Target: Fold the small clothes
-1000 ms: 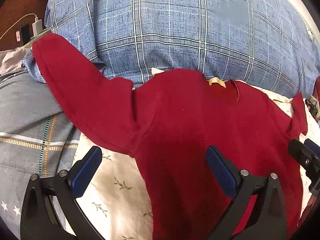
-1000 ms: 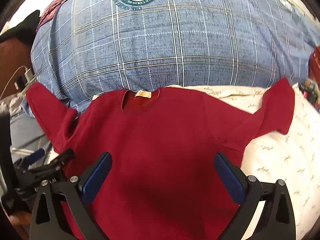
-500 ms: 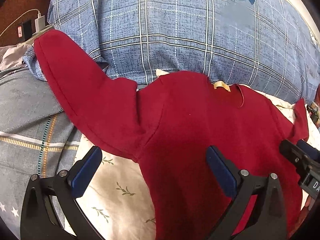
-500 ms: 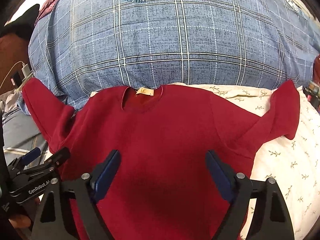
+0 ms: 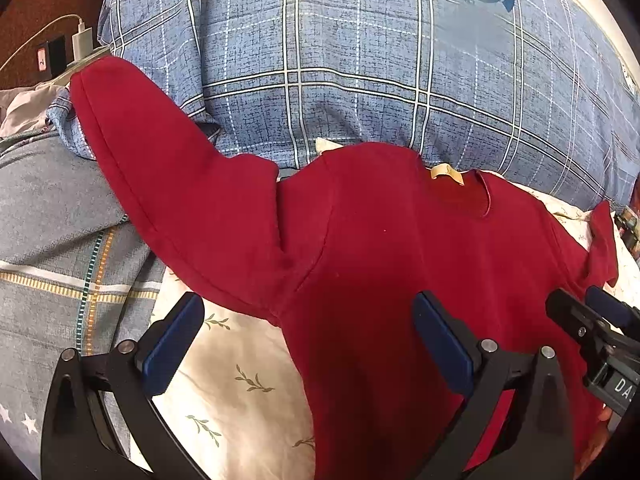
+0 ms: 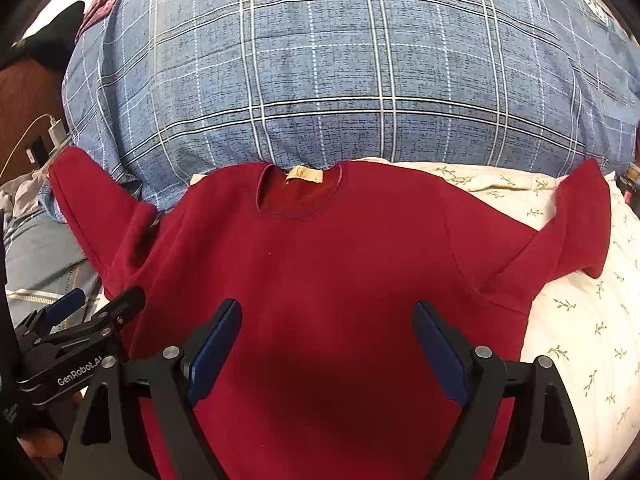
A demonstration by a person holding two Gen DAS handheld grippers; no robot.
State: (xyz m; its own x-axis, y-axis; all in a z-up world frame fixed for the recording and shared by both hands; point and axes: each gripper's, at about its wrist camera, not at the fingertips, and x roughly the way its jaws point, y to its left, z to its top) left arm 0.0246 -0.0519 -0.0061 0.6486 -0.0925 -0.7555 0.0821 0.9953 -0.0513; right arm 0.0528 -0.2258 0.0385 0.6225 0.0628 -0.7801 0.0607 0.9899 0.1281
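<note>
A small dark red long-sleeved sweater (image 6: 328, 264) lies flat and face up on the bed, neck with a tan label (image 6: 303, 174) toward the big pillow. Its left sleeve (image 5: 160, 168) spreads up to the left; its right sleeve (image 6: 576, 224) spreads right. My left gripper (image 5: 308, 340) is open and empty, hovering over the left armpit area. My right gripper (image 6: 326, 340) is open and empty, hovering over the sweater's lower middle. Each gripper shows in the other's view: the right one in the left wrist view (image 5: 592, 320), the left one in the right wrist view (image 6: 92, 312).
A large blue plaid pillow (image 6: 340, 80) lies behind the sweater. A cream sheet with leaf print (image 6: 580, 320) is under it. A grey-blue quilt (image 5: 52, 248) is at the left. A charger and cable (image 5: 82, 38) sit at the far left.
Both grippers have moved a little forward over the sweater. The right gripper's fingers stand somewhat closer together than a second ago. The sweater has not moved.
</note>
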